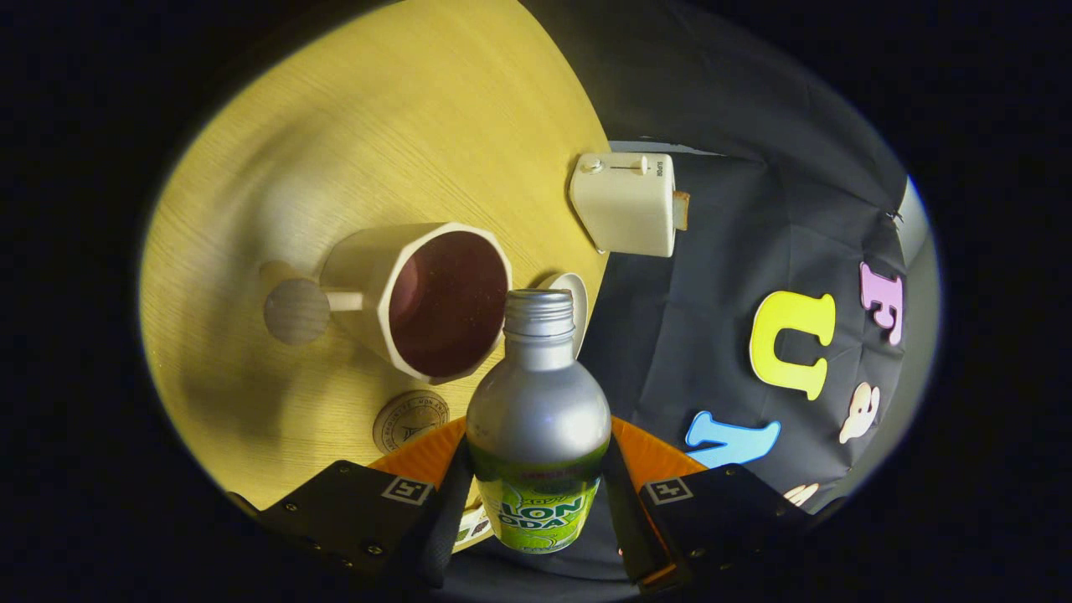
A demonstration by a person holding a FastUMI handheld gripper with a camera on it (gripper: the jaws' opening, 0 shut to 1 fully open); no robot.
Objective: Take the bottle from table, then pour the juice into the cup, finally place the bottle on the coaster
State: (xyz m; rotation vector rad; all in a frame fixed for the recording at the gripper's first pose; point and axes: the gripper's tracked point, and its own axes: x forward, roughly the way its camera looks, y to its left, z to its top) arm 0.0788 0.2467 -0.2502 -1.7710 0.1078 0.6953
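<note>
**Tongs grip bottle, tilted toward the cup**

The gripper (536, 511) has both fingers clamped on the bottle (538, 419), held tipped so its mouth sits just beside the cup (419, 293) rim. The cup stands near the table (352, 126) edge, with the coaster (409, 420) just beside it. This looks like the pouring step; next, the neck probably needs to come over the cup's opening.

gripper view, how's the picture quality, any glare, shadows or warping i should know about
In the gripper view, the fisheye lens bends the table edge into a curve; soft glare sits on the metal bottle shoulder, held between the gripper fingers; the cup casts a broad soft shadow on the wood; the cup's inside is dark, contents unclear; the toaster and coaster look reasonably sharp.
</note>
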